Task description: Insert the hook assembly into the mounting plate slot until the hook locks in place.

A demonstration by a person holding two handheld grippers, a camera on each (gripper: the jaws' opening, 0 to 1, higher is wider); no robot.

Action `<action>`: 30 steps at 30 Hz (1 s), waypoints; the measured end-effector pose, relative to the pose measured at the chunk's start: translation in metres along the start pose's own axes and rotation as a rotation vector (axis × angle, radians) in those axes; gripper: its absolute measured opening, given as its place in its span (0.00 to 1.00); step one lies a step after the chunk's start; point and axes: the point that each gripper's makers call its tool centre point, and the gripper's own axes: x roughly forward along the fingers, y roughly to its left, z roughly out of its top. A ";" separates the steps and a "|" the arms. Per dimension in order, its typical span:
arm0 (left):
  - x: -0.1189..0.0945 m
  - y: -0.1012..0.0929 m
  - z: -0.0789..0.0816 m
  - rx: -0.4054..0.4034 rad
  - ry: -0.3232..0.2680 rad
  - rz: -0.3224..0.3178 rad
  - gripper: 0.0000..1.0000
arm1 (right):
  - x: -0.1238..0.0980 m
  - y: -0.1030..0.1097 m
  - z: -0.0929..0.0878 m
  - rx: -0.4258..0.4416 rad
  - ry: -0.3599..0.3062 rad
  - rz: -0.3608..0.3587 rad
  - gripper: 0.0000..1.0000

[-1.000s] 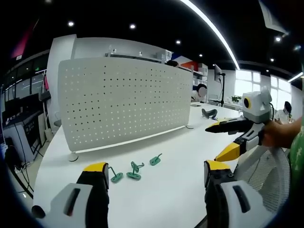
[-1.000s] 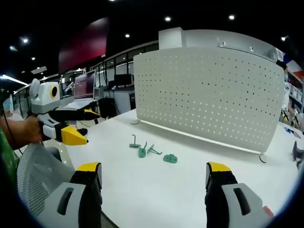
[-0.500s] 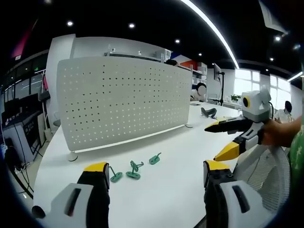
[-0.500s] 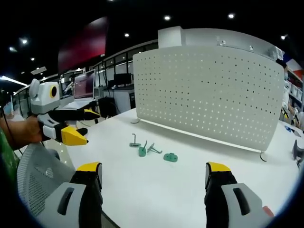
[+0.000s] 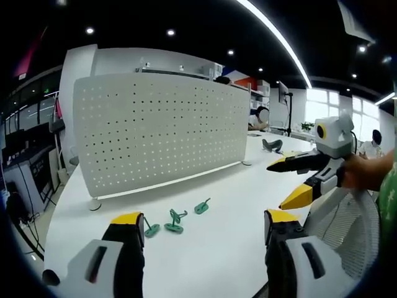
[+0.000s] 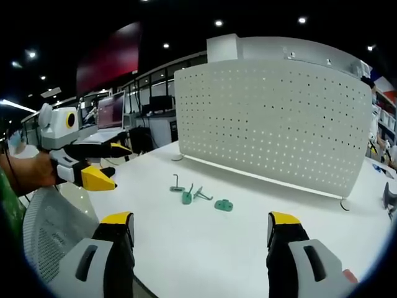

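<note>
Several small green hook parts lie on the white table in front of the pegboard: one by my left jaw, a second beside it, a third further right. In the right gripper view the same cluster shows as a bent metal hook, two green pieces and a flat green plate. My left gripper hovers open just short of them, nothing between its jaws. My right gripper is open and empty too, also seen from the side.
The upright white pegboard stands on small feet across the table behind the parts. A white mesh chair back sits at the near table edge. A dark object lies far back on the table. Desks with monitors are beyond.
</note>
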 end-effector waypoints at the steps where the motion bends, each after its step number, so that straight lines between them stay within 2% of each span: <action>1: 0.000 0.000 0.000 0.000 0.001 -0.001 0.81 | 0.000 0.000 0.000 -0.001 0.000 0.000 0.91; 23: 0.001 -0.002 -0.002 0.005 0.008 -0.016 0.74 | 0.001 0.000 -0.004 0.002 0.018 0.003 0.89; 30: 0.000 -0.004 -0.001 0.009 0.007 -0.022 0.67 | 0.000 0.002 -0.003 -0.001 0.015 0.013 0.82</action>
